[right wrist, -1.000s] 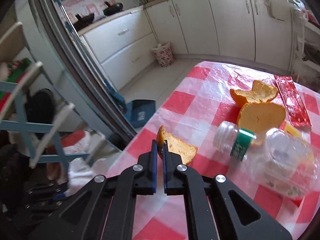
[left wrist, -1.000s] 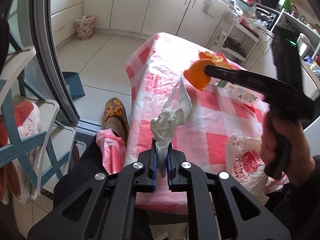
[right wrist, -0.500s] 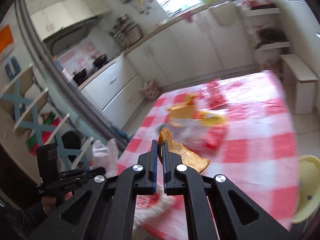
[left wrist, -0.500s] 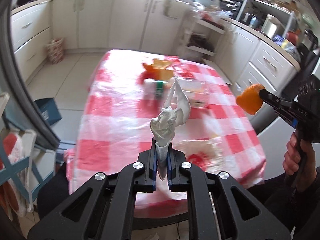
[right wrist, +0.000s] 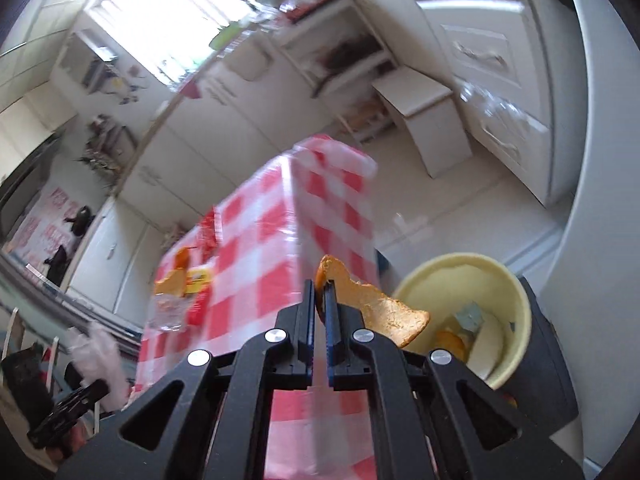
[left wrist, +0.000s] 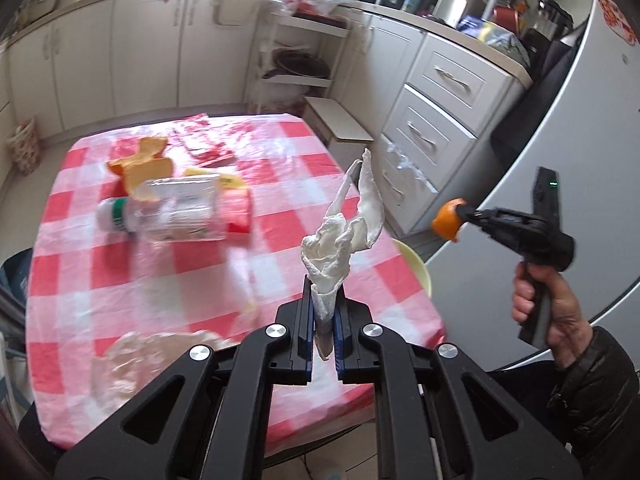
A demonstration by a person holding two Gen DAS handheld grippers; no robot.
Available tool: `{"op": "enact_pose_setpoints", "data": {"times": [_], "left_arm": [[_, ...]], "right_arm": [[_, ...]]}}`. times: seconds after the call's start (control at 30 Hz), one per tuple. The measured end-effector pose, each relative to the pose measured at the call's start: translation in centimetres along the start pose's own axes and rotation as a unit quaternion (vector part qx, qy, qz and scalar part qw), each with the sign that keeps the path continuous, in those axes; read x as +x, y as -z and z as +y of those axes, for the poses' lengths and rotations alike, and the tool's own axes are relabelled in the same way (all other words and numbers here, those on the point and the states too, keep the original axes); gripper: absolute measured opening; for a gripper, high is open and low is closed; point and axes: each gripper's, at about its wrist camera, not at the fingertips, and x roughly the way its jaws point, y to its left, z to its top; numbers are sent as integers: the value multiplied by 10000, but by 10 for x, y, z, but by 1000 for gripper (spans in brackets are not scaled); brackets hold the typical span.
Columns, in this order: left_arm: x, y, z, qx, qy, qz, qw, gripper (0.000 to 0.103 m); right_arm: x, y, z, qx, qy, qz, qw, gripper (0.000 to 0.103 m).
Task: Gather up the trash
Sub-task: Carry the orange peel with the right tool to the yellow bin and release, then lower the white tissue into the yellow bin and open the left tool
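Left wrist view: jaws of the left gripper [left wrist: 322, 316] pinched a crumpled tissue [left wrist: 340, 240] above the table [left wrist: 120, 280].

Right wrist view: right gripper [right wrist: 319, 304] jaws clamped orange peel [right wrist: 372, 306] just beside the yellow bin [right wrist: 516, 300]; releasing over it seemed next.

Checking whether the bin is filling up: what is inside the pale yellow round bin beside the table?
The pale yellow round bin holds orange peel scraps, a pale curved piece and a small grey-blue scrap. Its bottom is hidden by the near rim and the right tool.
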Motion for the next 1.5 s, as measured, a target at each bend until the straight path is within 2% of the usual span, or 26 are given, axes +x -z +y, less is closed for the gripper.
{"op": "enact_pose_setpoints", "data": {"times": [0.1,0.13,0.17,0.2,0.27,0.37,0.4,0.5,0.6,0.67,0.73,0.9,0.93,1.03,1.13,1.27,1.33,1.37,1.43,1.5], "left_arm": [[15,-7,-21,97,118,53,9999,8],[21,-10,-28,119,162,78,9998,8],[27,-13,-35,135,201,103,9997,8],[32,-17,-42,156,229,121,9995,8],[44,-21,-56,235,284,159,9992,8],[60,-25,-76,342,362,214,9985,8],[63,-26,-79,360,383,227,9984,8],[75,-28,-91,395,434,281,9979,8],[86,-29,-97,411,436,353,9976,8],[91,-30,-99,399,442,397,9974,8],[96,-30,-103,415,455,426,9972,8],[116,-34,-117,515,543,543,9957,8],[120,-36,-121,524,579,562,9954,8],[134,-42,-135,519,731,601,9942,8],[149,-50,-149,483,902,625,9928,8],[178,-58,-164,332,1083,763,9906,8],[200,-59,-168,255,1096,972,9889,9],[214,-58,-169,226,1044,1122,9879,12],[233,-57,-169,209,876,1324,9871,30],[242,-55,-166,174,711,1385,9876,43]], "right_arm": [[26,-9,-29,334,260,406,9983,13],[31,-12,-38,437,413,470,9971,22],[35,-13,-45,555,529,523,9957,26],[36,-15,-50,664,541,523,9950,26],[27,-19,-53,765,521,306,9952,29],[12,-25,-48,824,159,-34,9965,36],[12,-26,-48,833,72,-23,9965,37],[26,-30,-55,801,134,366,9960,48],[44,-26,-65,845,577,826,9913,48],[46,-27,-71,930,752,907,9887,48],[38,-29,-73,998,744,741,9894,48],[-2,-41,-56,772,539,-259,9952,50],[-10,-42,-50,684,533,-470,9951,55],[-37,-46,-30,347,619,-1271,9894,59],[-58,-47,-21,187,714,-1865,9797,61],[-74,-47,-21,184,813,-2293,9698,61],[-78,-48,-24,221,784,-2378,9679,61],[-79,-48,-25,243,778,-2391,9676,61],[-78,-49,-27,251,779,-2378,9678,61],[-77,-51,-27,260,758,-2371,9682,61]]}}
